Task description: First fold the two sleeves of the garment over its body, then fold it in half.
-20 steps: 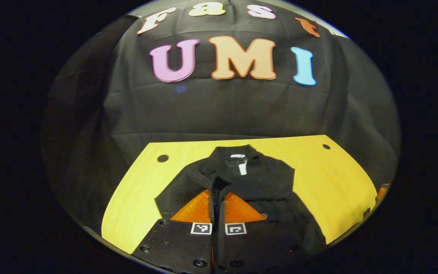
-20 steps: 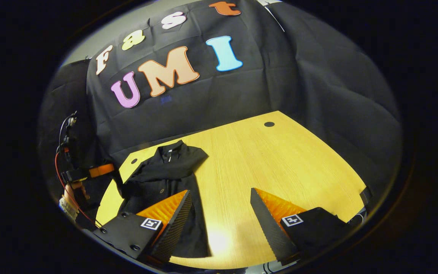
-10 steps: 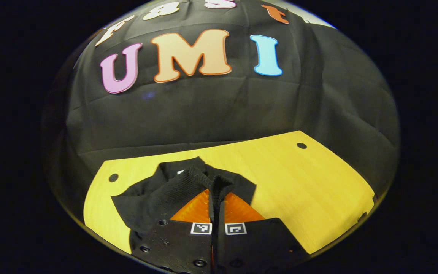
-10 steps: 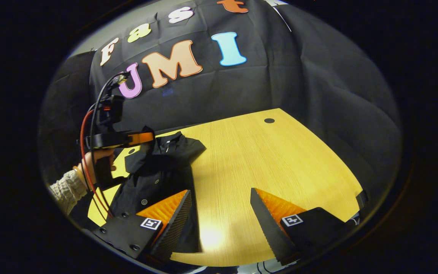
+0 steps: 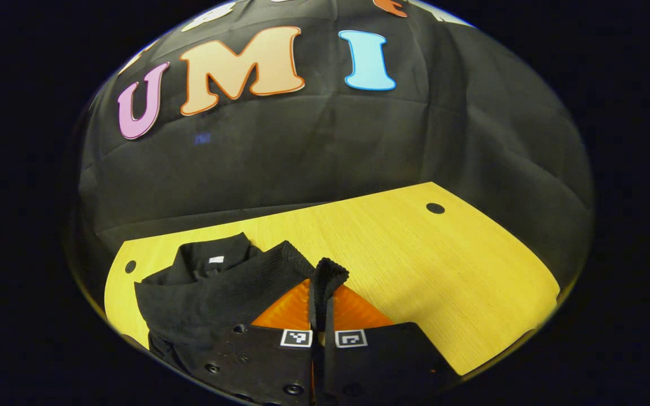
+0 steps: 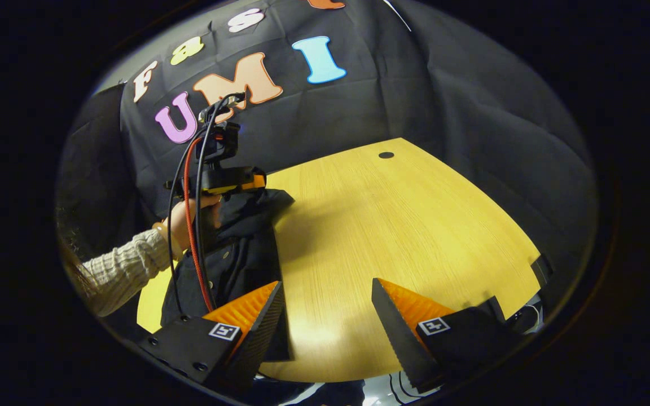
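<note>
A black garment (image 5: 201, 282) lies on the left part of the yellow wooden table (image 5: 415, 265), collar toward the wall. My left gripper (image 5: 323, 282) is shut on the ribbed cuff of a sleeve (image 5: 328, 273), and the sleeve stretches from it back to the garment's shoulder. In the right gripper view, that left gripper (image 6: 229, 180) hangs above the garment (image 6: 240, 248), held by a hand (image 6: 181, 223) in a knit sleeve. My right gripper (image 6: 328, 307) stands open over bare table, just right of the garment's lower edge, with nothing between its fingers.
The table has a round cable hole at the far right (image 5: 435, 208) and one at the far left (image 5: 130, 266). Black cloth walls close the booth behind and beside the table. Red and black cables (image 6: 192, 225) hang from the left gripper.
My left gripper has carried the sleeve cuff up and to the right, across the garment's body. The right gripper has stayed open in nearly the same place.
</note>
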Demonstrator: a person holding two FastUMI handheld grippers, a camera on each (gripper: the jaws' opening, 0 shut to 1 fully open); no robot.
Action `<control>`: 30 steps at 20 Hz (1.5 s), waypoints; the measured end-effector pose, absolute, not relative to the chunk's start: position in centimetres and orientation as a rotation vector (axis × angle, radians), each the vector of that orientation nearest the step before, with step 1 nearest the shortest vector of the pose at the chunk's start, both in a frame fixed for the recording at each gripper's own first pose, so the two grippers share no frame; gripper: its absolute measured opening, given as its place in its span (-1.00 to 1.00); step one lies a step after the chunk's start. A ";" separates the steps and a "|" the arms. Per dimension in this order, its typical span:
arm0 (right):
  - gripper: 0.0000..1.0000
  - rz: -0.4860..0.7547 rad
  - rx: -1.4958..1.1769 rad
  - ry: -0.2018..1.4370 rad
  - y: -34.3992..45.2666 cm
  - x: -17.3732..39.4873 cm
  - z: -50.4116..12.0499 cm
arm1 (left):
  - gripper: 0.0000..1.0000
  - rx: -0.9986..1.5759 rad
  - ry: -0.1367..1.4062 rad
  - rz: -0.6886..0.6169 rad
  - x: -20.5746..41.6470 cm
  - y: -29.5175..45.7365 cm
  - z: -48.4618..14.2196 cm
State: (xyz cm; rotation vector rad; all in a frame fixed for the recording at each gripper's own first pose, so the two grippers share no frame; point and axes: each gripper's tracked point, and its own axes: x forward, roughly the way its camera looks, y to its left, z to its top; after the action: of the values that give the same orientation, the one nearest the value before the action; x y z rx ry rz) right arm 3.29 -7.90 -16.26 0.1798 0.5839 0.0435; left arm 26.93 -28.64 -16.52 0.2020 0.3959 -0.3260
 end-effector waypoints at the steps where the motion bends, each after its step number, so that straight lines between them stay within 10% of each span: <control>1: 0.97 0.036 0.183 0.586 -8.3 3.2 -16.4 | -0.94 0.193 0.400 -0.332 27.1 -29.4 -17.1; 3: 0.97 0.023 0.187 0.594 -8.9 3.1 -16.8 | -0.86 0.171 0.413 -0.349 27.3 -30.2 -17.8; 8: 0.97 0.027 0.184 0.607 -9.1 2.8 -17.5 | 0.22 0.154 0.378 -0.413 26.2 -33.0 -16.6; 14: 0.97 0.067 0.161 0.622 -8.1 2.4 -18.6 | 0.78 0.147 0.244 -0.428 25.0 -34.0 -12.0; 30: 0.97 0.299 0.001 0.646 -4.1 -1.5 -21.1 | 0.87 0.145 0.134 -0.104 14.9 -14.6 -7.3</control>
State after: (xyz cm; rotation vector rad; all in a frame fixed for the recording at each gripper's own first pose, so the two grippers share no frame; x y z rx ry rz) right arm -1.50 -4.09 -21.10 0.0009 0.6458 0.2993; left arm 14.95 -14.62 -7.33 0.1450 0.1336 -0.1043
